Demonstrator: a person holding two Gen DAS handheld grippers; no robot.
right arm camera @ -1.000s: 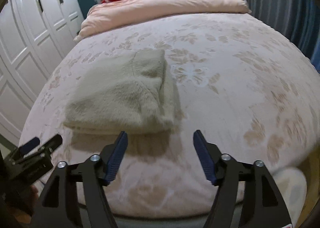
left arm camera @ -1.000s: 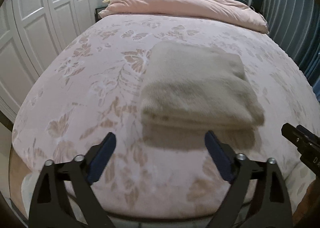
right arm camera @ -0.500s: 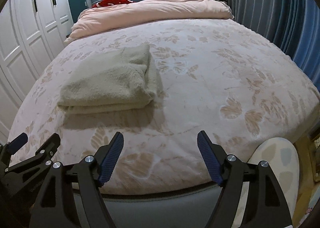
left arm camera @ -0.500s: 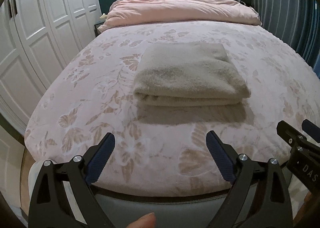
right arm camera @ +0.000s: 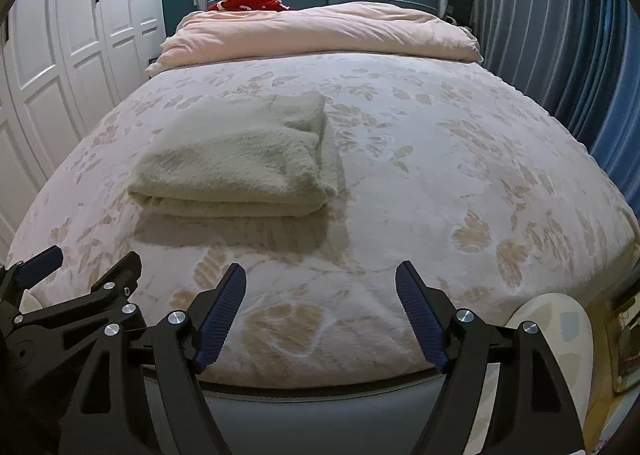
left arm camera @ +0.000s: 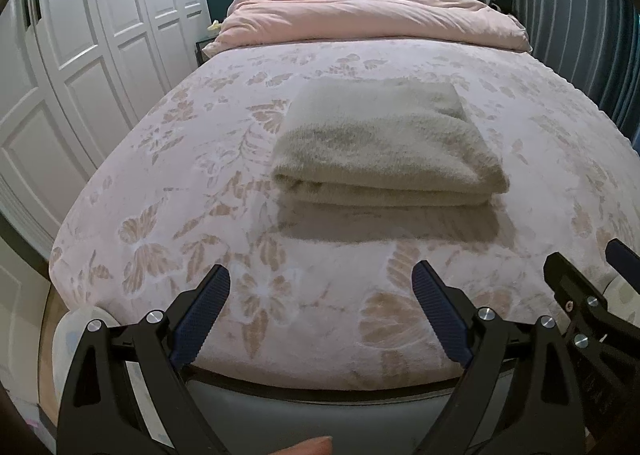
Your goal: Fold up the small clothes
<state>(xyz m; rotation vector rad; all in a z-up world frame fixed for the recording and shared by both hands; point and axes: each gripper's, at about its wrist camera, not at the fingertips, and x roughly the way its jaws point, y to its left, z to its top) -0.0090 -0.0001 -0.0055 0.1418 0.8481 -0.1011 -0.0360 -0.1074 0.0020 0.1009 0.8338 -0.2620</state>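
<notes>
Pink flowers cover the bed (left arm camera: 168,191), and the folded cloth (left arm camera: 384,143) lies on it, about in the middle, well short of the pink quilt (left arm camera: 372,19) at the far end. It looks soft, fluffy and light, so it should bend easily and not slip much. It is thick now, with layers showing along its near edge. A good place to pinch it seems to be a near corner, taking all the layers at once.

The left tool (left arm camera: 321,300) hangs past the foot of the bed, released and holding nothing. The right tool (right arm camera: 320,293) does the same, wide apart and bare.

A second ago both tools were close to the cloth's near edge. Now they have pulled back, and the bed's dark end shows below them.
</notes>
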